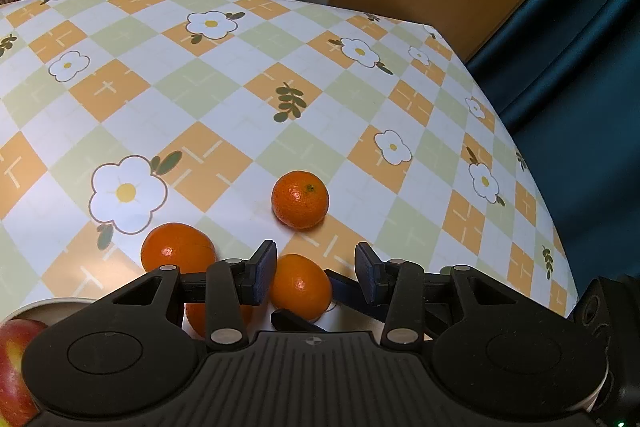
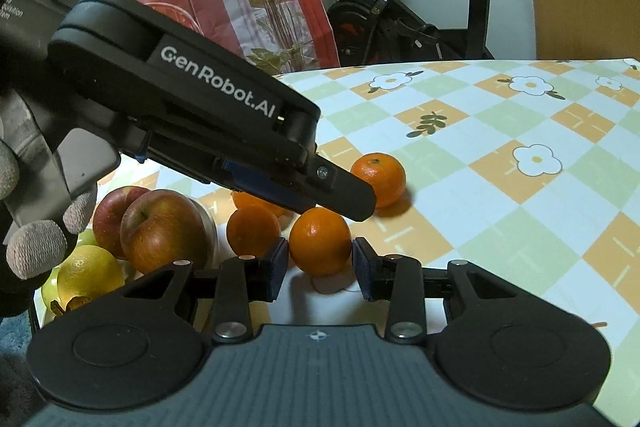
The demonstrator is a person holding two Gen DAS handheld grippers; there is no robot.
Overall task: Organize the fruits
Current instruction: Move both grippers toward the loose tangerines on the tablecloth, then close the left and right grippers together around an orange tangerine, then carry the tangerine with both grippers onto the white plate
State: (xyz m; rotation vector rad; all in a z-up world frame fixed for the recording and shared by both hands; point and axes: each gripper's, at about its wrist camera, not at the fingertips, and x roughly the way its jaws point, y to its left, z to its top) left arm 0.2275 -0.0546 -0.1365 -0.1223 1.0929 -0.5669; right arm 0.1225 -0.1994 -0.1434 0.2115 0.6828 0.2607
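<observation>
While both tools stand apart, a mandarin (image 2: pixel 320 241) (untouched) lies between the right tool (image 2: pixel 320 269) pads.

- Four oranges are lying on the tabletop (image 2: pixel 520 195); one orange (image 2: pixel 378 179) is sitting farthest out, apart from the others.
- Another orange (image 2: pixel 319 241) is sitting between the right hand-held gripper (image 2: pixel 320 263) fingers.
- Two apples (image 2: pixel 162 235) are sitting left of the oranges, with a lemon (image 2: pixel 90 277) lying in front of them.

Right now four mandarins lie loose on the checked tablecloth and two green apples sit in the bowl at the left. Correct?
Not quite: the two apples are red, not green, as the right wrist view shows. The four mandarins on the tablecloth stand.
</observation>
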